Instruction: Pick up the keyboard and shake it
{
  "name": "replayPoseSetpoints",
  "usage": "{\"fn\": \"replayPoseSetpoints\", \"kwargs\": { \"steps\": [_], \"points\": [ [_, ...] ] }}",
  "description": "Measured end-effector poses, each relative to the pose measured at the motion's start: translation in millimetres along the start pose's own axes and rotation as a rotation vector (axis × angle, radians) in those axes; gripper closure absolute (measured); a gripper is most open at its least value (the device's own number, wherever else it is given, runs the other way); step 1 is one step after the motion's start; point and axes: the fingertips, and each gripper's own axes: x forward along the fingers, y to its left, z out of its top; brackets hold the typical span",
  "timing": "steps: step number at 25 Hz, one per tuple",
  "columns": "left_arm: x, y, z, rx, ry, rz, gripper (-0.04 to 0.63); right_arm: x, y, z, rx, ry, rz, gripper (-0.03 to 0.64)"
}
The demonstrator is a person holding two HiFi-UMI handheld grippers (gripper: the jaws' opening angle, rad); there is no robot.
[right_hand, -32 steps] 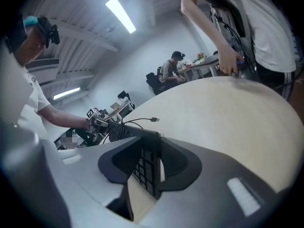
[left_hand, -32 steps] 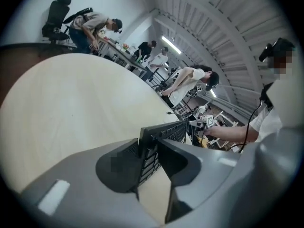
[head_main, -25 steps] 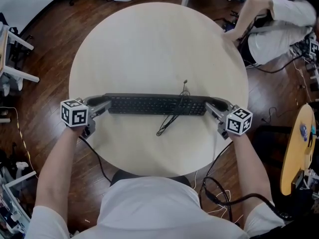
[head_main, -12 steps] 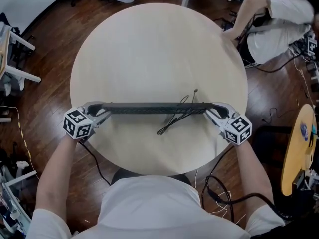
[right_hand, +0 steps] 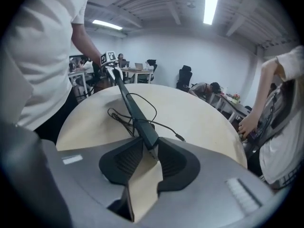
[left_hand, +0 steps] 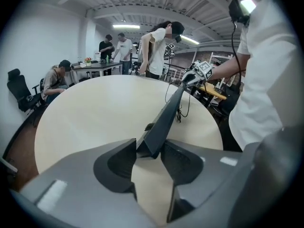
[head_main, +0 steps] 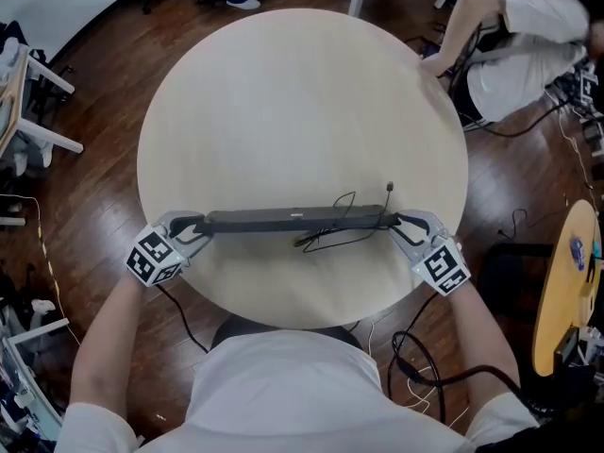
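A long black keyboard (head_main: 293, 220) hangs edge-on just above the near part of the round pale table (head_main: 302, 92), held at both ends. My left gripper (head_main: 198, 225) has the keyboard's left end (left_hand: 164, 120) between its pads; its jaws are opening, and the pads still touch that end. The right gripper (head_main: 401, 223) is shut on the right end (right_hand: 135, 115). The keyboard's thin black cable (head_main: 340, 236) loops on the table below it, with the plug (head_main: 389, 187) lying loose toward the right.
A person in white (head_main: 528, 36) sits beyond the table's far right edge. A small yellow round table (head_main: 566, 281) stands at the right, white furniture (head_main: 28, 111) at the left. Cords trail over the dark wood floor (head_main: 85, 206).
The keyboard has turned from lying flat with its keys up to standing on edge. It has come nearer to the table's front, both grippers moving with it. The plug has shifted right.
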Motion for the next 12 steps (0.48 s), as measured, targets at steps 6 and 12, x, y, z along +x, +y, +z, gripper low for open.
{"fn": "replayPoseSetpoints", "kwargs": {
  "steps": [6,12],
  "points": [
    [4.6,-17.9,-18.4,0.131,0.075,0.07,0.431,-2.1,20.5,-15.1,-0.179,0.068,-0.03,0.517],
    [14.1,-25.0,-50.4,0.326,0.216,0.175,0.413,6.4,45.3,-32.6,-0.366,0.149,-0.084,0.514]
  ]
}}
